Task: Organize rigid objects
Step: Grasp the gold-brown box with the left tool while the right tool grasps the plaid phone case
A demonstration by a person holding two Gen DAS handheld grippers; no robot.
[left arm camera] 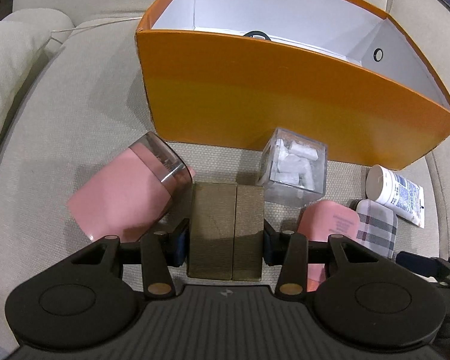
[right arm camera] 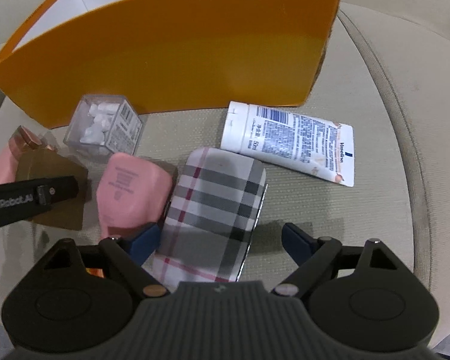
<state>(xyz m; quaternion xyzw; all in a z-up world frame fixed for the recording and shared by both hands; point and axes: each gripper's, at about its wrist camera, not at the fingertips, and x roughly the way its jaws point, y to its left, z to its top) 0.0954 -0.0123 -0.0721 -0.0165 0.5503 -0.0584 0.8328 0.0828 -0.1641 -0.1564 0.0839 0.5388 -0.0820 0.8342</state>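
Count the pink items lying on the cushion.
2: a pink bottle with a clear cap left of the gold box, and a pink container right of it, beside the plaid case.

The left gripper (left arm camera: 225, 243) clamps a rectangular olive-gold box (left arm camera: 225, 228) between its 2 blue-padded fingers (left arm camera: 179, 247), both pads pressing on the box sides. A pink cylindrical bottle with a clear cap (left arm camera: 126, 192) lies tilted just left of the box. A clear plastic cube holding white pieces (left arm camera: 294, 166) stands beyond it, before the open orange cardboard box (left arm camera: 270, 96). All rest on a beige fabric cushion (left arm camera: 75, 126).
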